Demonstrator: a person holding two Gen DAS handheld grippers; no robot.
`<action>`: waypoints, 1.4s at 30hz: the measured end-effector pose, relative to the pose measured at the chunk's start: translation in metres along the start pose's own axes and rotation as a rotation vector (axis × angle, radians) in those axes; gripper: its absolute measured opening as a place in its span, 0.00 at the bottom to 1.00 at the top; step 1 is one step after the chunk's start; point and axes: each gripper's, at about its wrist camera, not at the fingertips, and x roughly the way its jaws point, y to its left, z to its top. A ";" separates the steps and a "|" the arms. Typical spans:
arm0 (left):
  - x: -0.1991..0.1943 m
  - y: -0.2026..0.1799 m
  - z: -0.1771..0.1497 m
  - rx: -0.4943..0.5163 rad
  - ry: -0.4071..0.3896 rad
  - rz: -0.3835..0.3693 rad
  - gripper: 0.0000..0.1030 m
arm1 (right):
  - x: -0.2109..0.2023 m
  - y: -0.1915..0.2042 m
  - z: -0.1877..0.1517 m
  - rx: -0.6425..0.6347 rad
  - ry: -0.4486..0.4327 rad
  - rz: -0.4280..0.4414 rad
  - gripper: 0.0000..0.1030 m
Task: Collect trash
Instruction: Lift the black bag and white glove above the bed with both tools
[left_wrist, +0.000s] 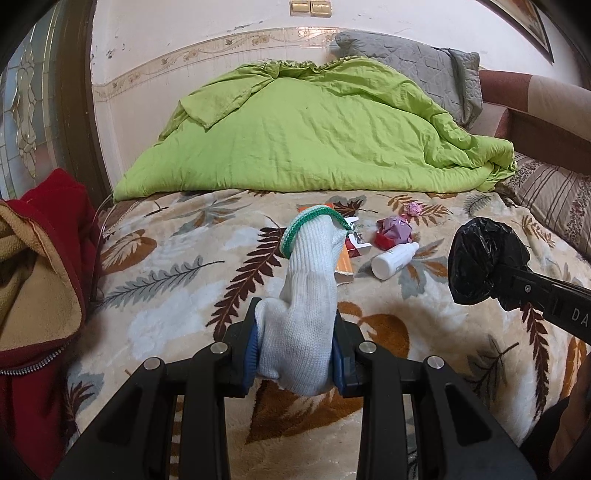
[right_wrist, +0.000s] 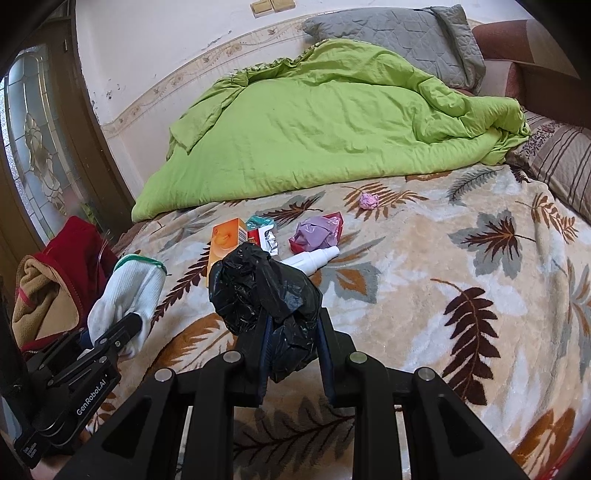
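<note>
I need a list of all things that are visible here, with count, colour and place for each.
glove: 1, white with green cuff, in left gripper
bag: 1, black, crumpled, in right gripper
box: 1, orange, on blanket
pack: 1, red and white, beside box
bottle: 1, white, lying on blanket
wrapper: 1, purple and red, crumpled, near bottle
paper ball: 1, pink, beyond wrapper
blanket: 1, beige with leaf print, on bed
duvet: 1, green, far half of bed
pillows: 2, one grey by the wall, one striped at right
jacket: 1, red, tan lining, left edge
left gripper: black, shut on glove
right gripper: black, shut on bag
</note>
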 end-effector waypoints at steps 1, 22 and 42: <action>0.000 0.000 0.000 0.002 -0.001 0.000 0.30 | 0.000 0.000 0.000 0.000 0.001 0.002 0.24; 0.003 -0.003 -0.001 0.013 0.009 -0.004 0.30 | 0.003 0.002 0.000 0.006 0.005 0.022 0.24; 0.004 -0.006 -0.001 0.044 -0.002 -0.012 0.30 | 0.001 0.001 0.001 0.025 0.002 0.030 0.24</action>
